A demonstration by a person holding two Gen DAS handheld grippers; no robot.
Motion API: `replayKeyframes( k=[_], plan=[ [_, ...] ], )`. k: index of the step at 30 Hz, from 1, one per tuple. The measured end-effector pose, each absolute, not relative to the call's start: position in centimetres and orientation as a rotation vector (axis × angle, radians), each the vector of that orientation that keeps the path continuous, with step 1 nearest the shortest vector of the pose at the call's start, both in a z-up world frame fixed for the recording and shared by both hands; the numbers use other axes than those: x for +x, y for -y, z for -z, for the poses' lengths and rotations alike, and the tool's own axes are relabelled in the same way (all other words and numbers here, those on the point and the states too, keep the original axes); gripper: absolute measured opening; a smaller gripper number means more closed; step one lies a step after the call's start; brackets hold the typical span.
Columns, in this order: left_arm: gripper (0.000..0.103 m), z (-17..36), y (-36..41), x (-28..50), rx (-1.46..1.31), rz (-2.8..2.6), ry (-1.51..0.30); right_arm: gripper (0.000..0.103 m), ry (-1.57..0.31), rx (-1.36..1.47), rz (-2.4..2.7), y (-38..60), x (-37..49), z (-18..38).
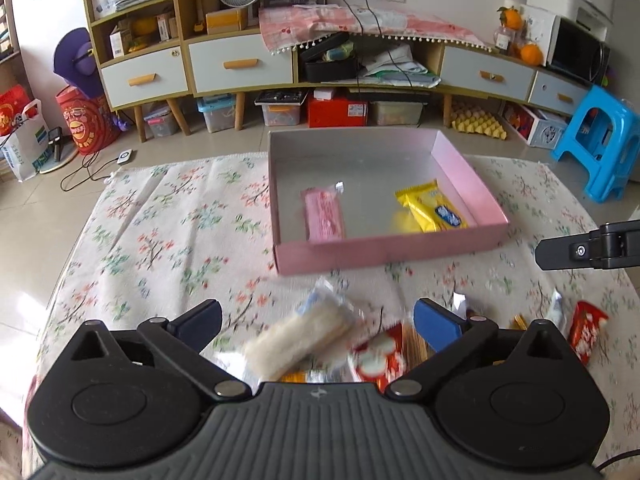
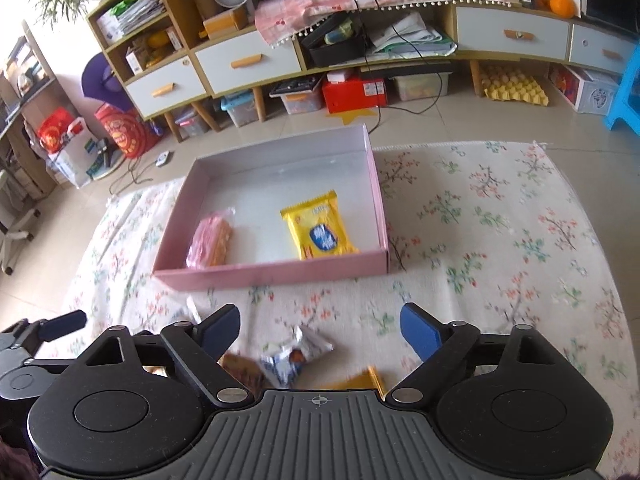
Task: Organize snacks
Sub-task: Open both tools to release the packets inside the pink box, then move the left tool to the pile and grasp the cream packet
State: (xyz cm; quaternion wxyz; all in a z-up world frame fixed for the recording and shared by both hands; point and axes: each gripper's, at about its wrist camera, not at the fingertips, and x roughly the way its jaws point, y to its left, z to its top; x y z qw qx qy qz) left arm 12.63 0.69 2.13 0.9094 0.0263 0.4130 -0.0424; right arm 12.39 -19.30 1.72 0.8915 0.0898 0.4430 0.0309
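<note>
The pink box (image 1: 384, 256) sits at the far middle of the flowered worktop (image 1: 160, 240), already holding a pink wafer pack (image 1: 324, 220) on its left and a yellow biscuit pack (image 1: 434, 210) on its right. The loose snacks lie nearer than the box: a pale rice-cracker pack (image 1: 304, 338) rests between the wide-open fingers of the left gripper (image 1: 318, 320), its long axis slanting from near-left to far-right, with a red packet (image 1: 378, 360) just beside it. The right gripper (image 2: 320, 330) is open and empty too, over a small silver-blue packet (image 2: 294, 354). Each gripper has its own snack close below; the box lies straight ahead of both.
</note>
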Motion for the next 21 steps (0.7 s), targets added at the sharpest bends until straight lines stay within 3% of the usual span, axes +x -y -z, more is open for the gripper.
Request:
replayKeyframes(
  k=[11, 21],
  plan=[
    [0.102, -1.1, -2.6, 8.4, -0.030, 0.026, -0.917, 0.091, -0.938, 0.168, -0.092, 17.8, 8.4, -0.6],
    [0.100, 3.4, -5.6, 7.1, -0.279, -0.174, -1.153, 0.091, -1.069, 0.076, -0.082, 15.9, 7.1, 2.7]
  ],
)
